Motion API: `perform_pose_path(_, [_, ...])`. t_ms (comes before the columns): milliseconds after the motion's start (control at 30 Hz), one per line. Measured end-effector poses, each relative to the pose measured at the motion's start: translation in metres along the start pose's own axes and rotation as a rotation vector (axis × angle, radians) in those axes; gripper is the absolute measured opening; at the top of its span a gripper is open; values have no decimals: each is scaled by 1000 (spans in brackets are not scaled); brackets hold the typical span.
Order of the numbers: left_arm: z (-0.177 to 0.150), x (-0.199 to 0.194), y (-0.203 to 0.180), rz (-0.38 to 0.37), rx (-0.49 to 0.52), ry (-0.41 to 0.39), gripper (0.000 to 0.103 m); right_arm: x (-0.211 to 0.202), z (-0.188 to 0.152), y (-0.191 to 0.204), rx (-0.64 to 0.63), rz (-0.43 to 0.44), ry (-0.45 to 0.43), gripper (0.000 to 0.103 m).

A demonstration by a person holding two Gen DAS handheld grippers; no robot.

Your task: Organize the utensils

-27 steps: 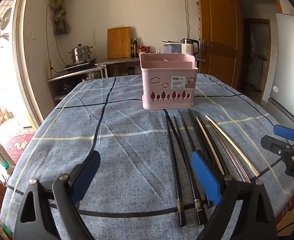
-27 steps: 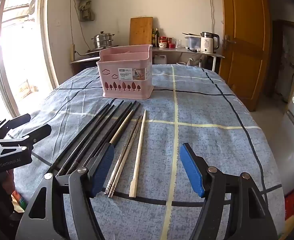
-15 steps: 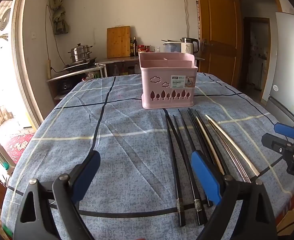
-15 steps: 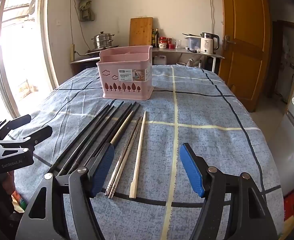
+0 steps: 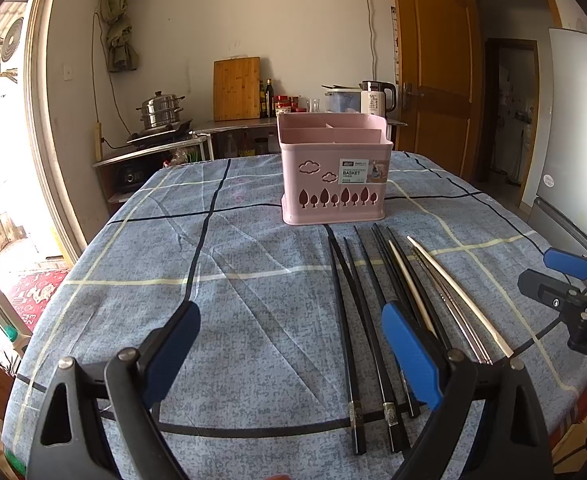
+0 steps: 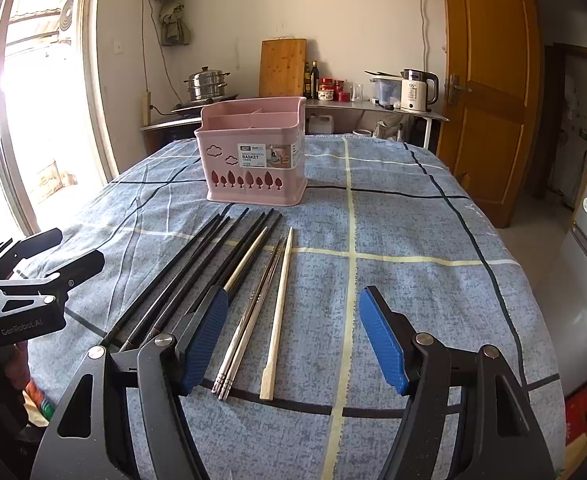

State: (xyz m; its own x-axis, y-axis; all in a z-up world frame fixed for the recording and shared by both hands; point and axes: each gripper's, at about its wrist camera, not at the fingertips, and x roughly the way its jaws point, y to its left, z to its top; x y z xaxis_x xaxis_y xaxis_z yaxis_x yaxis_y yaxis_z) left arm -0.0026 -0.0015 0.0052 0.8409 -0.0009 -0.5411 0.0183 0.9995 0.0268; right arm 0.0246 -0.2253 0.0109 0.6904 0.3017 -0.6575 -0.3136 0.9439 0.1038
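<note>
A pink utensil basket (image 5: 335, 172) (image 6: 253, 156) with divided compartments stands on the blue checked tablecloth. In front of it lie several black chopsticks (image 5: 351, 312) (image 6: 197, 272), a steel pair (image 6: 253, 312) (image 5: 453, 316) and pale wooden chopsticks (image 6: 279, 312) (image 5: 459, 296), side by side. My left gripper (image 5: 289, 344) is open and empty, low over the cloth left of the black chopsticks. My right gripper (image 6: 293, 336) is open and empty, its jaws astride the near ends of the steel and wooden chopsticks. Each gripper shows at the edge of the other's view.
The table's near edge lies just below both grippers. Behind the table a counter holds a steamer pot (image 5: 161, 110), a cutting board (image 5: 236, 88), bottles and a kettle (image 6: 415, 90). A wooden door (image 6: 489, 80) stands at the right, a bright doorway at the left.
Almost nothing has changed; the basket drifts slightly in both views as the hands shift a little. Both grippers stay open.
</note>
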Motion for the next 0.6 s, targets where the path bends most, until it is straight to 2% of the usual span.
perform_pose_path(600, [2, -8, -6, -1, 12, -37, 94, -5, 1, 0, 2, -1, -37, 68])
